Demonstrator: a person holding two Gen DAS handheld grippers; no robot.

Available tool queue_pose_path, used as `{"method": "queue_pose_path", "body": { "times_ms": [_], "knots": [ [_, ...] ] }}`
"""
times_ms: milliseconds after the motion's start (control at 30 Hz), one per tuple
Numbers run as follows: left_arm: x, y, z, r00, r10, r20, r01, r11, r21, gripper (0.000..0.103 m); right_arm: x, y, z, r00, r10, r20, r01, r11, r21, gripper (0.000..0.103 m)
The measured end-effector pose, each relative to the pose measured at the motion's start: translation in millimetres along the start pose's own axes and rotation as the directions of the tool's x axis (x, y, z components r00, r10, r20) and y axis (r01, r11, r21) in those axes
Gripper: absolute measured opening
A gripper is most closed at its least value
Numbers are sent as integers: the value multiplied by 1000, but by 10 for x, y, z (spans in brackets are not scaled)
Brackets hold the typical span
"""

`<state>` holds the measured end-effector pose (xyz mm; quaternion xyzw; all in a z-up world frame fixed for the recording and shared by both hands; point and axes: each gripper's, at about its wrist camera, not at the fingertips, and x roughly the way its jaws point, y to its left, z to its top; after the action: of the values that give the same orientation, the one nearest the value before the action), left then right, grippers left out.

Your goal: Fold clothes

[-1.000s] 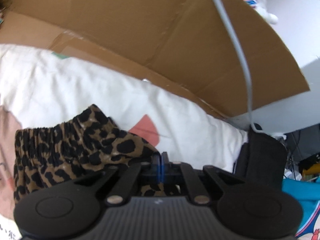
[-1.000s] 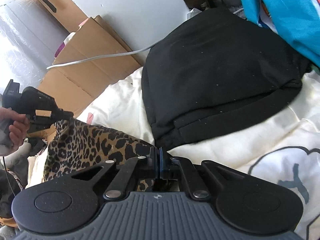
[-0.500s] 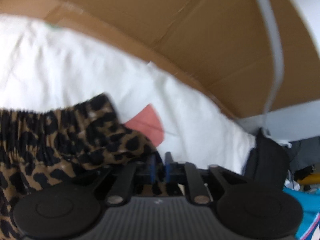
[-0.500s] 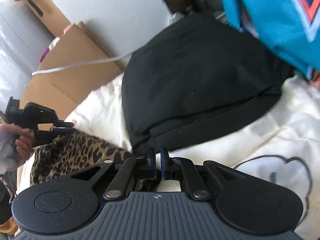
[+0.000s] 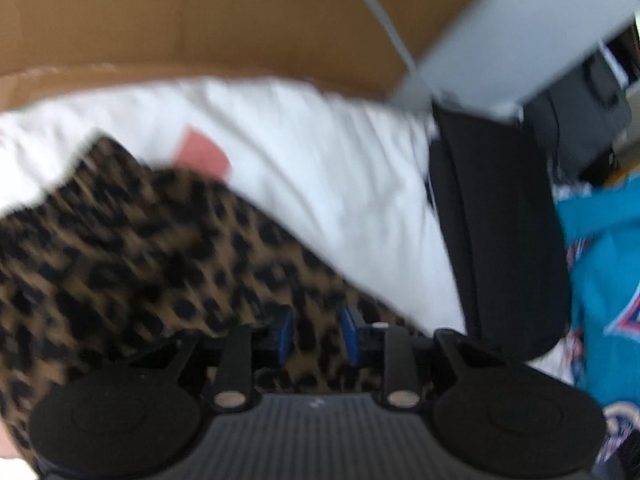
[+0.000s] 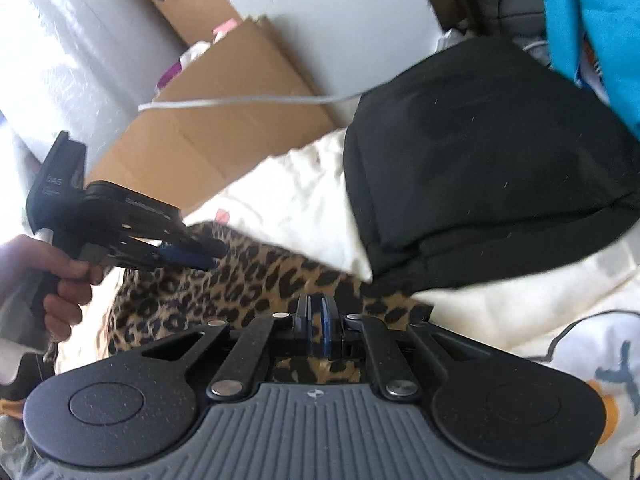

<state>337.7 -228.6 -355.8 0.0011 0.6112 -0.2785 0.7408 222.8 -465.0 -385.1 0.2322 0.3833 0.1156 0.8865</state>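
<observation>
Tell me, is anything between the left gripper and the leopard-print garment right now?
Nothing visible. The left gripper has its jaws parted directly over the brown-and-black leopard-print garment, with cloth showing in the gap. The folded black garment lies off to its right on the white bedding, clear of it.

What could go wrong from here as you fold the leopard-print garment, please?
The left gripper is open with the leopard-print garment between its fingers, so its side may drop and crumple. The right gripper looks shut on only a thin edge, which might slip. The folded black garment lies close and could get dragged.
</observation>
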Motion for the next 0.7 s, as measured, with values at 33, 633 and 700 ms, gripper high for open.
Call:
{"method": "queue_pose_path", "body": {
  "times_ms": [33, 633, 700],
  "knots": [
    [83, -29, -47, 1000, 2, -18, -2, 1000, 16, 23, 30, 0, -14, 1000, -5, -13, 5, 1000, -3, 5],
    [62, -5, 185, 999, -11, 53, 8, 999, 46, 5, 334, -275, -37, 987, -148, -65, 150, 989, 21, 4],
    [-21, 27, 227, 998, -13, 66, 9, 999, 49, 5, 312, -279, -34, 985, -159, -62, 160, 987, 13, 4]
  ]
}}
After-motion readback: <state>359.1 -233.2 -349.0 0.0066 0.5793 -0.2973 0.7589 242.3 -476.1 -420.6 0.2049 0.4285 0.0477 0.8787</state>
